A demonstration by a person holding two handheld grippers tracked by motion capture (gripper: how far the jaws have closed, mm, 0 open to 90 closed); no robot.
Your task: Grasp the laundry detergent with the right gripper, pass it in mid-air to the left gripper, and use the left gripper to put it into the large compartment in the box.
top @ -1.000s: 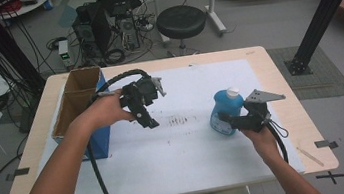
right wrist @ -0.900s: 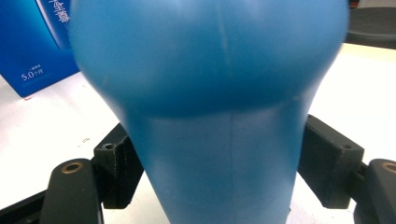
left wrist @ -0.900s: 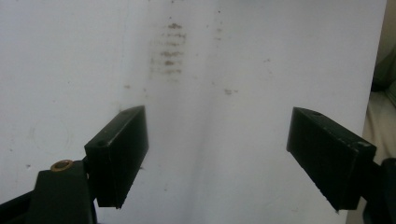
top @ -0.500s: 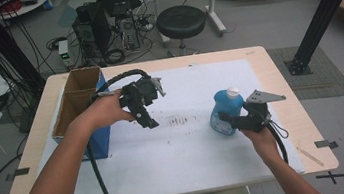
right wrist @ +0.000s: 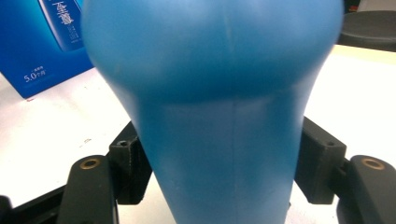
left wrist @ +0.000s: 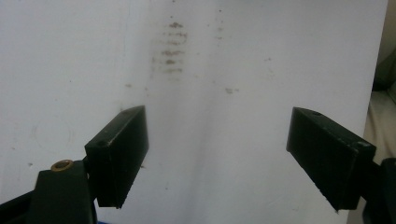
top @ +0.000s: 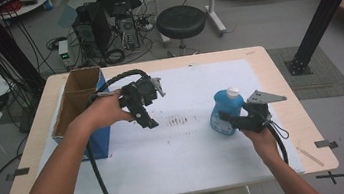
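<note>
Now right tongs [right wrist: 219, 186] have been closing around the blue bottle [right wrist: 215, 93], mid-table.

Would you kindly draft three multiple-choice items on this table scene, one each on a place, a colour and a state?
1. Where is the cardboard box?
A. at the table's left edge
B. at its right edge
C. on the floor

2. What colour is the bottle?
A. red
B. blue
C. green

3. How do the left gripper's jaws stand?
A. clamped on a cloth
B. shut
C. wide apart, nothing between

Answers:
1 A: the high view shows it beside the left forearm.
2 B: its body is blue and its cap white.
3 C: the left gripper view shows bare white sheet between them.
</note>
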